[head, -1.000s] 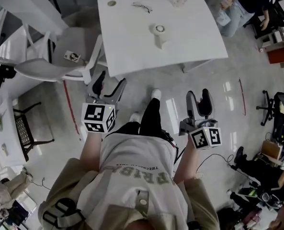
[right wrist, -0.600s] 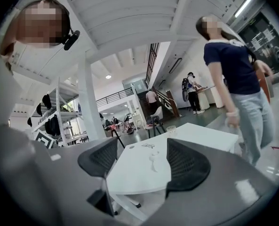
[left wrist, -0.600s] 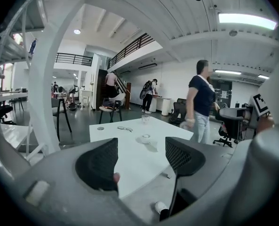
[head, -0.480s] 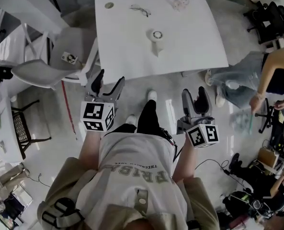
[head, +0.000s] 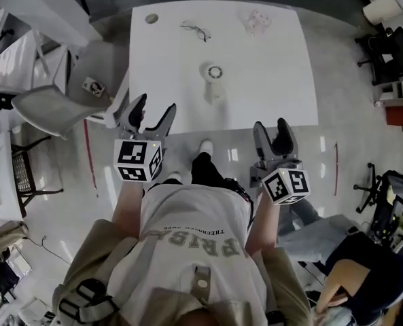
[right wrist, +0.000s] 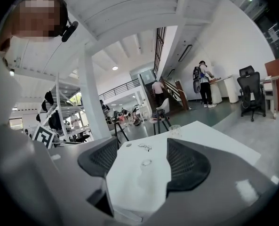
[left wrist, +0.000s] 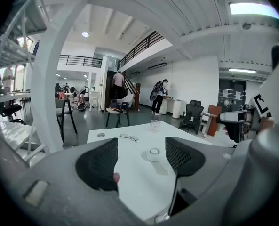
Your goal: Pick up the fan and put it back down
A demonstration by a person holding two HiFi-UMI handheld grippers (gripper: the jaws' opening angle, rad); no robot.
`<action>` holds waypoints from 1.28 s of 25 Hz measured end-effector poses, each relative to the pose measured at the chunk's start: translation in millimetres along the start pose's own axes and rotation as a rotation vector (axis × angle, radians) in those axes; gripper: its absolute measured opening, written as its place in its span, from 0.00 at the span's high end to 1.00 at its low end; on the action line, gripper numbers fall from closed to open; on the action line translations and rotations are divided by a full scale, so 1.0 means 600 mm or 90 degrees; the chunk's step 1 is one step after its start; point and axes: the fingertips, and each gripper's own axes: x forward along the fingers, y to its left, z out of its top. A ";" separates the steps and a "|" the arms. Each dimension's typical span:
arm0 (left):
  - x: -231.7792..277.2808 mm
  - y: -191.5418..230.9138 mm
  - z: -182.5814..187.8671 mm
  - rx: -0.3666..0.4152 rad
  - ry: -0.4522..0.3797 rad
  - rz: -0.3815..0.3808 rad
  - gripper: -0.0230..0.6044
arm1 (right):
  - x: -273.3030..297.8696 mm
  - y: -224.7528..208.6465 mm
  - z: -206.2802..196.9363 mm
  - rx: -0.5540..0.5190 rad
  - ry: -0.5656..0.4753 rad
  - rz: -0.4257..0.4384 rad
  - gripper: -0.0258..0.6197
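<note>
A: On the white table (head: pixel 276 66), roughly in the middle, the little white fan (head: pixel 213 80) is parked. It's touched by neither gripper. In the head view it's seen well apart from both of them, further in from the near edge.

B: Agreed. What else is spotted up there?

A: A pair of glasses (head: pixel 195 30) is laid behind the fan toward the far side, and a clear cup (head: pixel 257 21) is set near the far right corner. A grey chair (head: pixel 85 80) is pushed up beside the table's left edge.

B: And the grippers?

A: The left gripper (head: pixel 152 111) is held at the near left corner of the table, just beside that chair, with its jaws spread apart and nothing clamped. In the left gripper view the fan (left wrist: pixel 153 153) is framed in the gap between the dark pads, but way off on the tabletop, with the glasses (left wrist: pixel 129 137) and cup (left wrist: pixel 154 125) beyond it.

B: Same for the other one?

A: Pretty much. The right gripper (head: pixel 272 133) is held at the near edge further right, jaws parted, nothing pinched. In the right gripper view the fan (right wrist: pixel 145 164) is seen between the pads too, out of reach. Both grippers are pointed at the table.
</note>
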 end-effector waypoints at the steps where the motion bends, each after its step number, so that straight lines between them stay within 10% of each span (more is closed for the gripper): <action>1: 0.013 -0.003 0.009 -0.002 -0.003 0.007 0.44 | 0.012 -0.011 0.007 -0.003 0.005 0.007 0.49; 18: 0.150 -0.007 0.043 -0.004 0.016 0.088 0.44 | 0.165 -0.121 0.007 0.028 0.100 0.089 0.49; 32: 0.156 0.058 -0.023 -0.043 0.098 0.102 0.44 | 0.280 -0.100 -0.073 0.041 0.258 0.047 0.38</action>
